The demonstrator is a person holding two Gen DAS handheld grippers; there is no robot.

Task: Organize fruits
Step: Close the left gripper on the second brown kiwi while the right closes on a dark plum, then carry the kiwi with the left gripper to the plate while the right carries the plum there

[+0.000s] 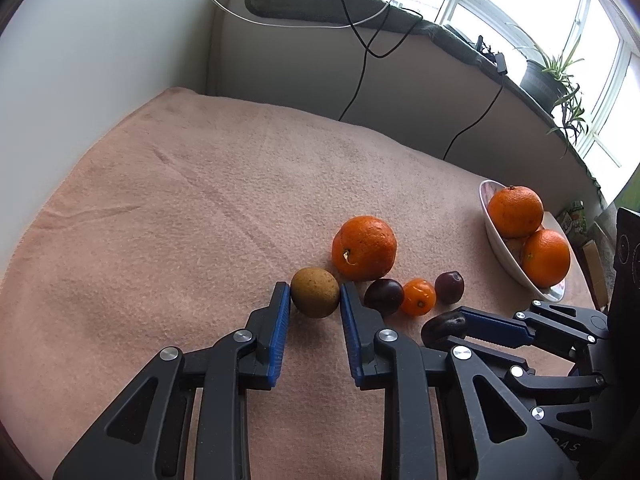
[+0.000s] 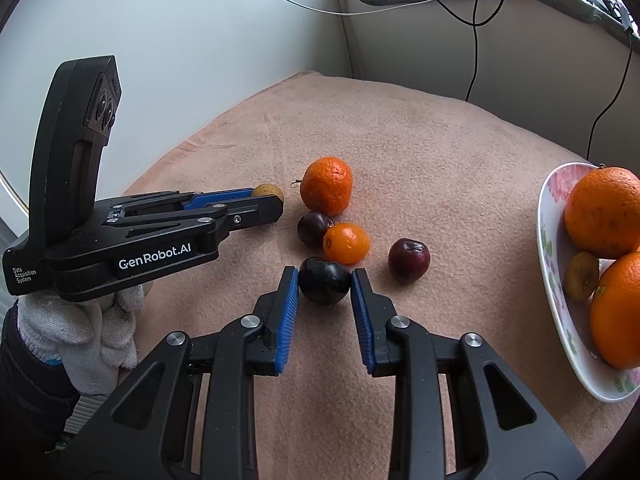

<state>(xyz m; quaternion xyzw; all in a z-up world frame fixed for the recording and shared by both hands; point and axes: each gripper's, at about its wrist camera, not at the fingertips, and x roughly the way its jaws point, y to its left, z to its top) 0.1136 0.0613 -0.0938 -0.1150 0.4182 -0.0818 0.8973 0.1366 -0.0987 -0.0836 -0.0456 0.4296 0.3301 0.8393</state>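
Observation:
My left gripper is shut on a brownish-green round fruit that rests on the peach cloth; its blue pads press both sides. My right gripper is shut on a dark plum, also on the cloth. Between them lie a large orange, a second dark plum, a small orange fruit and a reddish plum. A white flowered bowl at the right holds two big oranges and a small brownish fruit.
A gloved hand holds the left gripper's handle at the left of the right wrist view. Black and white cables hang down the wall behind the table. A potted plant stands on the window ledge. The cloth's far left part lies bare.

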